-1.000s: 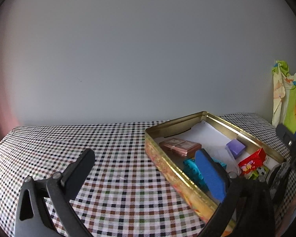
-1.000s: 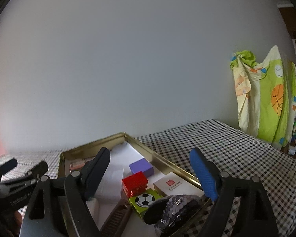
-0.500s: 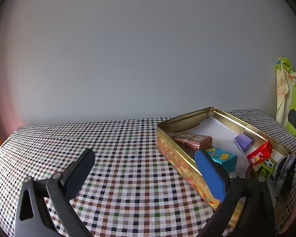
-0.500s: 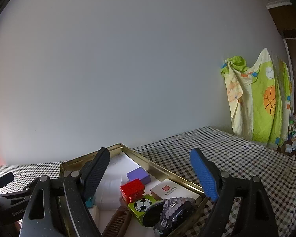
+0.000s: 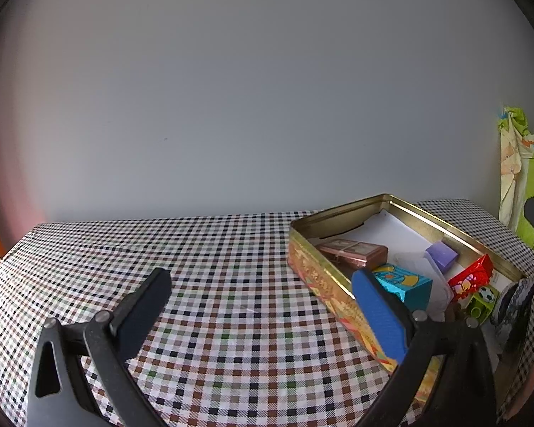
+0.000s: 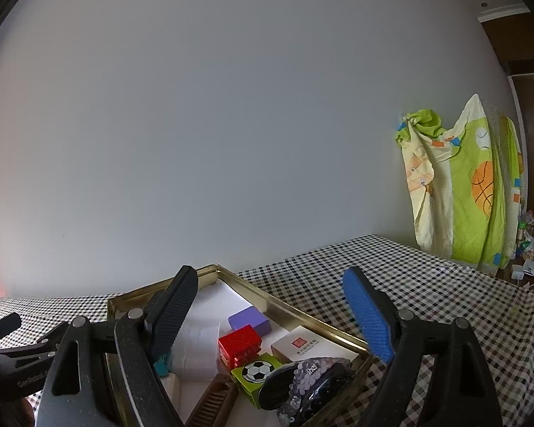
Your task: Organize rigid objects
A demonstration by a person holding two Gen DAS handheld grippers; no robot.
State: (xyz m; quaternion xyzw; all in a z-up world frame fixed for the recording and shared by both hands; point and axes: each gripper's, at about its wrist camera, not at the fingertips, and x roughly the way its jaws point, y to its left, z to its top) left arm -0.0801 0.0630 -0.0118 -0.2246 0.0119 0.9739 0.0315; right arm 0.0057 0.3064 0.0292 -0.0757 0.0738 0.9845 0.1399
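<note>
Gold rectangular metal tin on checked tablecloth, holding purple block, red brick, teal box, copper case; left gripper spread, empty; right gripper spread above tin, empty.

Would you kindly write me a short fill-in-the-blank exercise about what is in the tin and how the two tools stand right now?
1. The purple block lies inside the gold ____.
2. The green block beside the red block bears a picture of a ____.
3. The left tool and the right tool are both ____, holding nothing.
4. The tin stands on a ____ tablecloth.

Missing words: tin; football; open; checked
</note>
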